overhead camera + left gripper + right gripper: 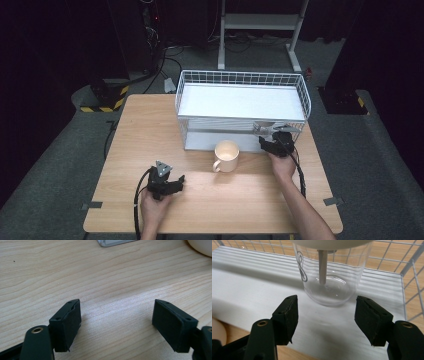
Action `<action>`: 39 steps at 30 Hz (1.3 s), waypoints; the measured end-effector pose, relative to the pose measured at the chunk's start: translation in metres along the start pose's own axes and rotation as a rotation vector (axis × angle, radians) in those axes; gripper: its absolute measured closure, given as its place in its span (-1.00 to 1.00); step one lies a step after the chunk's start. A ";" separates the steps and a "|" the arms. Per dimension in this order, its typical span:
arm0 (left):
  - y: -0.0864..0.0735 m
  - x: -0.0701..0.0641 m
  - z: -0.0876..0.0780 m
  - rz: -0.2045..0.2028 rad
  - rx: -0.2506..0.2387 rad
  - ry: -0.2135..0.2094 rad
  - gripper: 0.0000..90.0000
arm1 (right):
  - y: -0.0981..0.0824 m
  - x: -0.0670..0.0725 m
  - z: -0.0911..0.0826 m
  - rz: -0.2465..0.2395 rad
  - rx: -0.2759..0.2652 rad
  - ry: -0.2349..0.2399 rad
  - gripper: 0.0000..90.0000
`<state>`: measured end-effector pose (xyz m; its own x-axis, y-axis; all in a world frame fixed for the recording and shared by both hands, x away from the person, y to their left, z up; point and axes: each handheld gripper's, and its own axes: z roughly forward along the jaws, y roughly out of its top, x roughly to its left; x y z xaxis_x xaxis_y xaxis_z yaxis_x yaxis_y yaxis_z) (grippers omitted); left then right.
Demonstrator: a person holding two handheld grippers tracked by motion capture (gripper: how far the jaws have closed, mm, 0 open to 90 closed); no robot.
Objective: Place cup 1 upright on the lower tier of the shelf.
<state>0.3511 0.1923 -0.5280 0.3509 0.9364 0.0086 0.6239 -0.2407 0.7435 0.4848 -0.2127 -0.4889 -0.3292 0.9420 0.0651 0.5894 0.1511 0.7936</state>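
Observation:
A clear glass [329, 277] with a pale rod inside stands upright on the white lower shelf [249, 290] of a wire rack [242, 80]. My right gripper [325, 315] is at the rack's front right [272, 136]. Its jaws are open, and the glass stands just beyond the pads, untouched. A cream mug [226, 156] sits on the table in front of the rack, handle to the left. My left gripper [179, 182] rests low over the wooden table [150, 130] at the front left. It is open [116, 320] with only bare wood between its pads.
The rack has an upper white shelf [240, 100] with a wire rim and stands at the table's back middle. The mug's edge [202, 246] and a corner of the rack's base [112, 242] lie ahead of the left gripper. Dark floor, cables and a metal stand [260, 22] lie behind the table.

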 end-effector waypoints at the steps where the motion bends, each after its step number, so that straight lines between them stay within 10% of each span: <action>1: 0.000 0.000 0.000 0.000 0.000 0.000 -0.48 | 0.000 0.000 0.000 0.000 0.000 0.000 -0.20; 39: 0.000 0.000 0.000 -0.005 -0.003 0.001 -0.48 | -0.029 -0.020 -0.061 0.016 -0.092 0.088 -0.23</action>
<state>0.3512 0.1919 -0.5282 0.3476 0.9376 0.0055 0.6231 -0.2354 0.7458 0.4298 -0.2545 -0.4764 -0.3862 0.9135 0.1278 0.5262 0.1044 0.8440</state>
